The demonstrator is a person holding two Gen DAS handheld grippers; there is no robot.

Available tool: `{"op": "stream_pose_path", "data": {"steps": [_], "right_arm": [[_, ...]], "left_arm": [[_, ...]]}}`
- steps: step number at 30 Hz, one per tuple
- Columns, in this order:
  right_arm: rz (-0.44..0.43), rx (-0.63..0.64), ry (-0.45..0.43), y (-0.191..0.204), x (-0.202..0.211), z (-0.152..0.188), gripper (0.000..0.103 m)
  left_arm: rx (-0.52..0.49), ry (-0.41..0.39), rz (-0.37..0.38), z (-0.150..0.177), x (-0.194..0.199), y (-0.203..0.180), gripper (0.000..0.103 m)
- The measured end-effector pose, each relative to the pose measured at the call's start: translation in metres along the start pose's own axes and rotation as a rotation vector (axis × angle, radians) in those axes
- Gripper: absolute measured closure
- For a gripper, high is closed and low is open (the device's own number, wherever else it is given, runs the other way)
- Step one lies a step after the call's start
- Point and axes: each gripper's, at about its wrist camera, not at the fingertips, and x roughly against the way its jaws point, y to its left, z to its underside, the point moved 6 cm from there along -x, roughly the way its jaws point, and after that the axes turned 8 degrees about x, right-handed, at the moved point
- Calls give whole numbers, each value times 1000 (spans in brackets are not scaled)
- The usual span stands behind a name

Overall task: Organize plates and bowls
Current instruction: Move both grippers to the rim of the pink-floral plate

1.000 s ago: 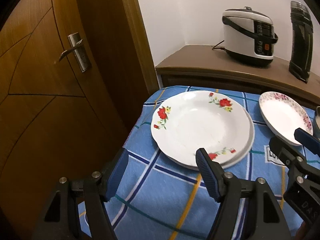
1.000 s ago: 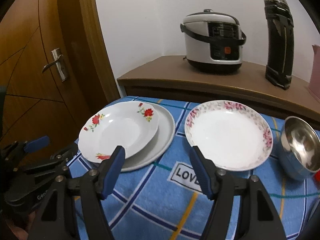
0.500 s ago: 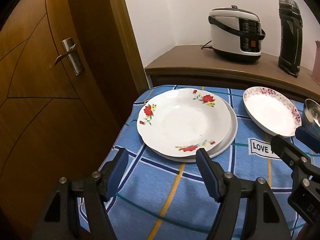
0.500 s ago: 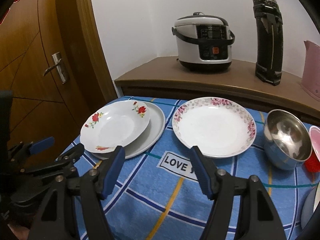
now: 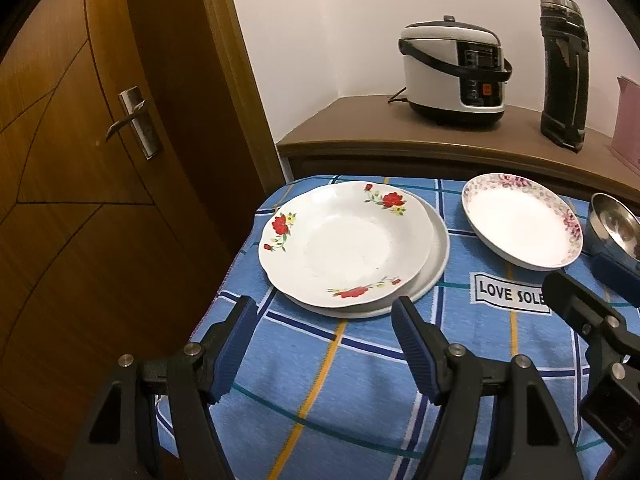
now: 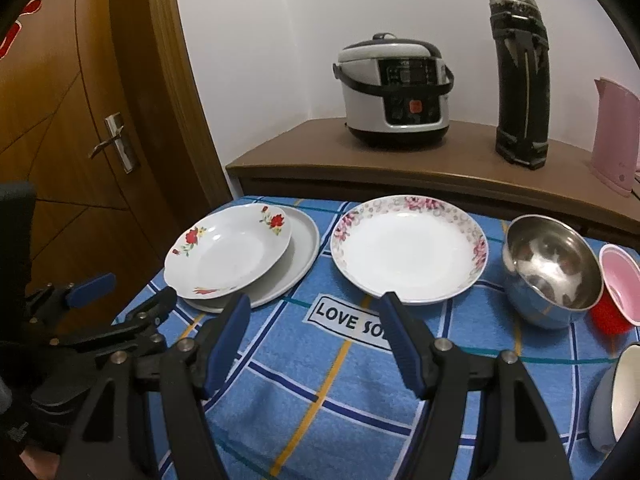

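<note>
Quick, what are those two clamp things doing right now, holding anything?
Left gripper: open, holding nothing, fingers above the tablecloth.
Right gripper: open, holding nothing.

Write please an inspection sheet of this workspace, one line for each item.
Surface: table under a blue checked cloth.
Job's things: red-flower plate on a grey plate; pink-flower plate; steel bowl; red and pink cup.
Clutter: nothing seen.
Grippers: left gripper and right gripper open, empty.
Cables: one behind the rice cooker.
Surroundings: sideboard, black flask, pink kettle, wooden door.
</note>
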Motion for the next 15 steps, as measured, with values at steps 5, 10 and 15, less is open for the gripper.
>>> {"op": "stream_pose_path", "data": {"steps": [5, 10, 15], "right_arm": [[4, -12, 2, -4, 7, 5, 35], [19, -17, 1, -13, 13, 11, 35], [45, -51, 4, -35, 18, 20, 35]], "left_arm": [[-9, 2, 7, 4, 4, -6, 31], [-18, 7, 26, 8, 6, -15, 31], [-44, 13, 40, 13, 4, -29, 31]]}}
